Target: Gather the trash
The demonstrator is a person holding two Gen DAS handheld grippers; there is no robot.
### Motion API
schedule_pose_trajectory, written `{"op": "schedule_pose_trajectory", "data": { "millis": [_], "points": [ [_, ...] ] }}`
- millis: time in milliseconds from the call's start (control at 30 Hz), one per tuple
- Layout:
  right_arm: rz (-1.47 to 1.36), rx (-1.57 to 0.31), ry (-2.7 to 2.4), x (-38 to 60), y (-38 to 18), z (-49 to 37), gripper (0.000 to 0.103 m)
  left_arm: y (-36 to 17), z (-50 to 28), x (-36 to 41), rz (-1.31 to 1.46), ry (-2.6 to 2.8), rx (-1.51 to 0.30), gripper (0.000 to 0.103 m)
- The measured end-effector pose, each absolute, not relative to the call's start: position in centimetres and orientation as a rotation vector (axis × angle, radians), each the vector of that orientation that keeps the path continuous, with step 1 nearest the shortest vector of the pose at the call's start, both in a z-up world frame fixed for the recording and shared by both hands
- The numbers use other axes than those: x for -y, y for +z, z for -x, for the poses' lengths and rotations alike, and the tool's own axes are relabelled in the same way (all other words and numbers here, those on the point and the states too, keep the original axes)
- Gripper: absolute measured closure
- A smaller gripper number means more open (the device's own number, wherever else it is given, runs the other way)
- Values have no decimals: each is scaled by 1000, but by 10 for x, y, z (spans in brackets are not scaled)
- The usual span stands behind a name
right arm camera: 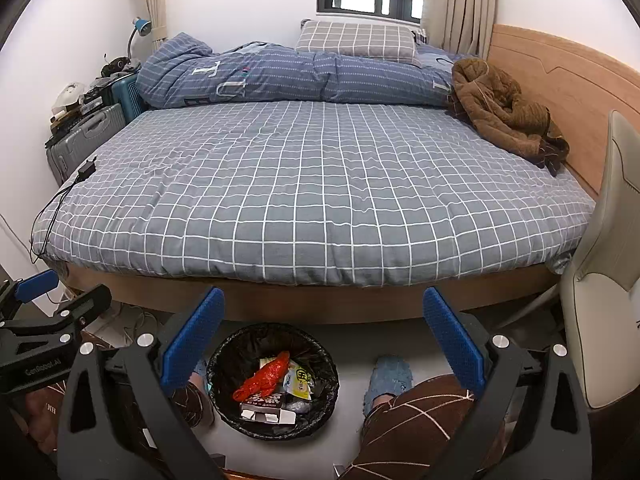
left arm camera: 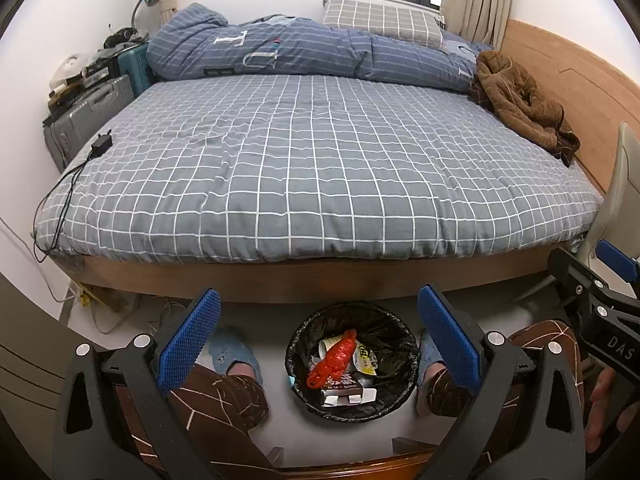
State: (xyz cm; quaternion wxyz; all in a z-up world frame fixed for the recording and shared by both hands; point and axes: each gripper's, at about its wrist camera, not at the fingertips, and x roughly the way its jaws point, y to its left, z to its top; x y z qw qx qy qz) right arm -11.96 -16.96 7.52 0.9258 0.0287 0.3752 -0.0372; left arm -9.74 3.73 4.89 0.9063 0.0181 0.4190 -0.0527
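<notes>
Left hand-held gripper: blue pads spread wide, nothing between them. Right hand-held gripper: pads likewise spread wide, empty.

Bin, black-lined, stands on the floor below and just ahead of both grippers. Left wrist view: centred between the two fingers. Right wrist view: offset toward the left finger, its rim partly behind that pad. Inside the bin: red bag lying on top, a yellow packet beside it, a white cup and a flat carton nearer the gripper side.

The person's knees in brown patterned trousers flank the bin; blue slippers either side of it.

Beyond the bin: bed with grey checked cover, its wooden frame edge just past the fingertips. On the bed, far left, a black charger with cable trailing over the edge. Far right, a brown jacket against the headboard. At the back, a folded blue quilt and a pillow.
</notes>
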Motion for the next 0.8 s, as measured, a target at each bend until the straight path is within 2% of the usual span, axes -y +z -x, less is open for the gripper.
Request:
{"op": "schedule_pose_trajectory", "data": {
  "millis": [800],
  "points": [
    [-56, -778, -69, 165, 69, 125, 8, 51, 103, -31, -91, -65, -841, 6]
  ]
}}
